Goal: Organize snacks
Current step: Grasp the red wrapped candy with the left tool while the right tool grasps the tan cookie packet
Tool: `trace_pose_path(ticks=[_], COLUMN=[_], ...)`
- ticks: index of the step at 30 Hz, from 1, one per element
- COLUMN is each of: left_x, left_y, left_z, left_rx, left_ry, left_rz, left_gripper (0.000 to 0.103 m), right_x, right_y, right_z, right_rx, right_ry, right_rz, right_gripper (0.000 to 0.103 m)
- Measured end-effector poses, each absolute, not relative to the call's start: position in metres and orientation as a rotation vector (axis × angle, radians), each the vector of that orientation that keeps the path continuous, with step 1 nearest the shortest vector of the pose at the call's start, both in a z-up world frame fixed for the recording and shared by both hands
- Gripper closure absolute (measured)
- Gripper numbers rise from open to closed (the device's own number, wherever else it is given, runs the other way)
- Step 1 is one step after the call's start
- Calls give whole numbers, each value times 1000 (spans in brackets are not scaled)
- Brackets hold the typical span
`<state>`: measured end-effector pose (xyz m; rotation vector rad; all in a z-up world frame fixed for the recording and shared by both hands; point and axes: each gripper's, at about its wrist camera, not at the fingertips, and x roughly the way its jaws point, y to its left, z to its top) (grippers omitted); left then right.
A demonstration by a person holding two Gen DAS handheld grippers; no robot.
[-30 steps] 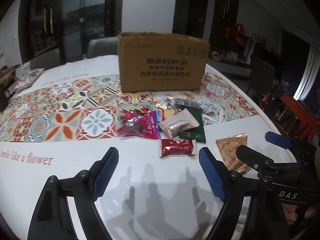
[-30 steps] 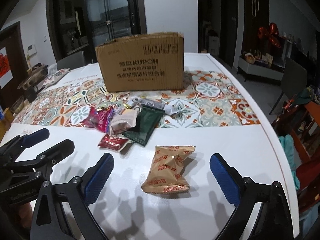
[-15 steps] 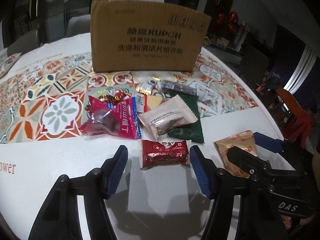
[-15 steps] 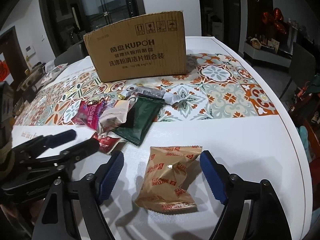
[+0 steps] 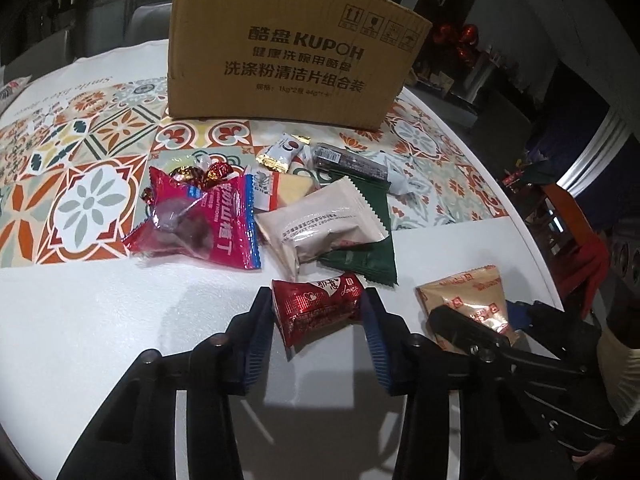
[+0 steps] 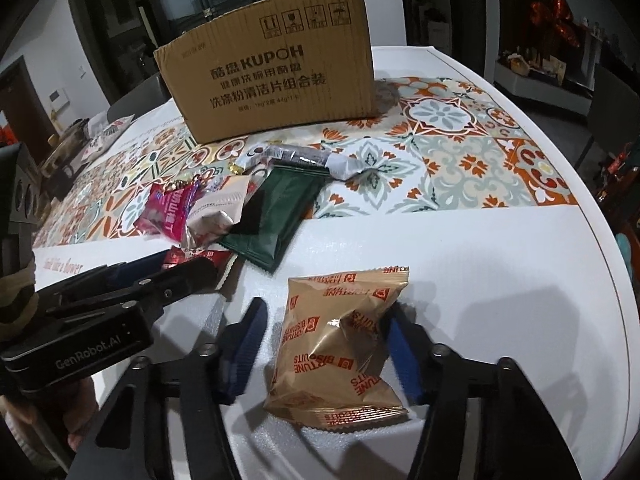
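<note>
Nearest the left camera, the left gripper (image 5: 318, 312) has its blue pads pressed against both ends of the dark red foil snack packet (image 5: 316, 306), clamped on it as it lies on the white table (image 5: 120, 320). In the right camera, the right gripper (image 6: 326, 344) brackets the tan Fortune Biscuits packet (image 6: 340, 340); its right pad touches the wrapper, while the left pad stands just beside it, so the jaws are closing but not yet firmly shut. The risk is that both wrappers are puffy, slick film: a pinch on air-filled ends could let a packet squirt out on lifting, or crush the biscuit inside. The two grippers also work near each other and could collide. Beyond them lies the pile: green sachet (image 5: 372, 236), beige pouch (image 5: 320, 228), pink hawthorn bag (image 5: 208, 224). Farthest stands the KUPOH cardboard box (image 5: 292, 48), probably the destination. Compared with half a second ago, both jaws have narrowed markedly onto their packets, and both cameras have moved in closer.
</note>
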<state>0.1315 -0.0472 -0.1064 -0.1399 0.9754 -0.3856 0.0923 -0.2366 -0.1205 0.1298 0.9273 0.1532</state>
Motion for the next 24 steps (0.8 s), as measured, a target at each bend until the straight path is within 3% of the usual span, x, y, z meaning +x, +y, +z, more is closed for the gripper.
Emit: trace_pose_path(ticks=[5,24], left_x=[126,116], left_y=[-48,-38], left_z=[-106,-47], left_rx=[-145,-69], left_ry=[990,839], left_rz=[-391,-335], left_gripper=[61,61], right_x=[89,89], right_y=[-234,-222], right_z=[-117,-66], right_rx=[124,87], right_ry=[912,801], right_rz=[169,229], right_gripper=[63,63])
